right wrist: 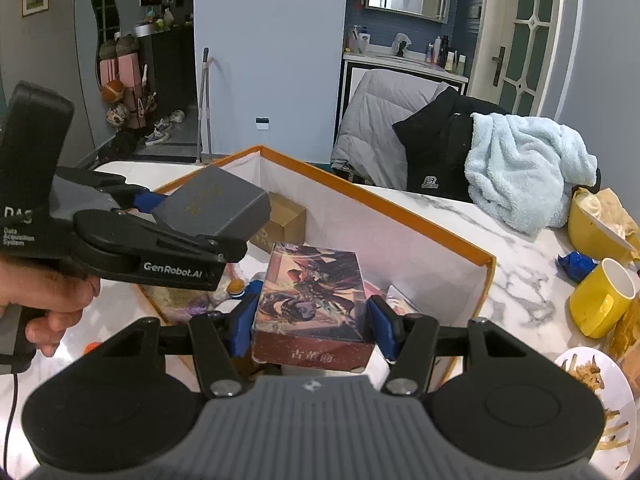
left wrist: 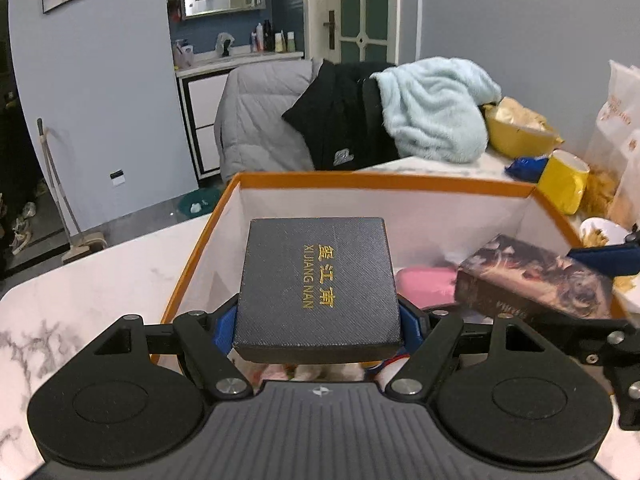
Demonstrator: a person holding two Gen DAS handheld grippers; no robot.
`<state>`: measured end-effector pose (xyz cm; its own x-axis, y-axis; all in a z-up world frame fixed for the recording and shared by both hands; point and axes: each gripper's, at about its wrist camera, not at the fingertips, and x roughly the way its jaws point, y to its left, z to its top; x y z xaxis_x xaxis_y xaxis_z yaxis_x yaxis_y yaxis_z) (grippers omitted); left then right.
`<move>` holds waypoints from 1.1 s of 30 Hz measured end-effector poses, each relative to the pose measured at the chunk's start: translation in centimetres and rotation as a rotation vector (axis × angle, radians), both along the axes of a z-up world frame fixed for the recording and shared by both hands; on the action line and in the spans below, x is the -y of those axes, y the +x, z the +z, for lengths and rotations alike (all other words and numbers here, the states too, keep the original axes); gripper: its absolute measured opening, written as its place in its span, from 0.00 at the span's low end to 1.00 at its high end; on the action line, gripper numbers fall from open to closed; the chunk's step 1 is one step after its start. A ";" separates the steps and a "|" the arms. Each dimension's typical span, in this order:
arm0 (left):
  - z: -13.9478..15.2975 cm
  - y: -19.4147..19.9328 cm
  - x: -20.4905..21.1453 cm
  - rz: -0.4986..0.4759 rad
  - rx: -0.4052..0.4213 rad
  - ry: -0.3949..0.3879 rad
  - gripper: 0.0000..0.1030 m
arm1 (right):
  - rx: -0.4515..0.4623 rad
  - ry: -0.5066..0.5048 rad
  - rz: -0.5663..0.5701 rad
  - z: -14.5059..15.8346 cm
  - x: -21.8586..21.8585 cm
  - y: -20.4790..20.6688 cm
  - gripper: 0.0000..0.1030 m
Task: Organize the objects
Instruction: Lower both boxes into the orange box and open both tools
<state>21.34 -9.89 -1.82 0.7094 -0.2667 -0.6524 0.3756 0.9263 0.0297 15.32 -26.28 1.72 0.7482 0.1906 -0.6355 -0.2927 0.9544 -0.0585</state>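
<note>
Left wrist view: left gripper [left wrist: 318, 320] clamps the stiff, light-looking dark box [left wrist: 316, 284] by its sides over the orange bin [left wrist: 384, 181]; right gripper [right wrist: 310, 326] likewise pinches the picture box [right wrist: 310, 300].

Left wrist view: mounted just behind the left gripper [left wrist: 318, 320], looking forward and down along its fingers, very near the dark textured flat box with gold lettering [left wrist: 316, 284] at 12 o'clock, over the orange-rimmed white-walled cardboard box [left wrist: 384, 180].

Right wrist view: mounted likewise behind the right gripper [right wrist: 312, 320], tilted down, close on the picture-printed rectangular carton [right wrist: 312, 300] dead ahead; left gripper [right wrist: 192, 216] seen side-on at 10 o'clock.

Shared: orange-rimmed box, both held boxes, white marble-patterned table [right wrist: 516, 248], pale blue fluffy towel [left wrist: 432, 108] toward 1 o'clock, yellow ceramic mug [right wrist: 600, 296] at 3 o'clock.
</note>
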 end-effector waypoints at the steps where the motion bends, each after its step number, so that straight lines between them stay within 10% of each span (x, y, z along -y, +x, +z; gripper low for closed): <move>1: -0.2 0.3 -0.3 0.006 -0.009 0.000 0.86 | 0.000 -0.004 -0.001 -0.1 -0.2 0.2 0.59; 33: -2.3 0.8 1.8 -0.011 -0.010 0.194 0.86 | -0.182 0.020 -0.073 -3.2 -2.1 10.5 0.59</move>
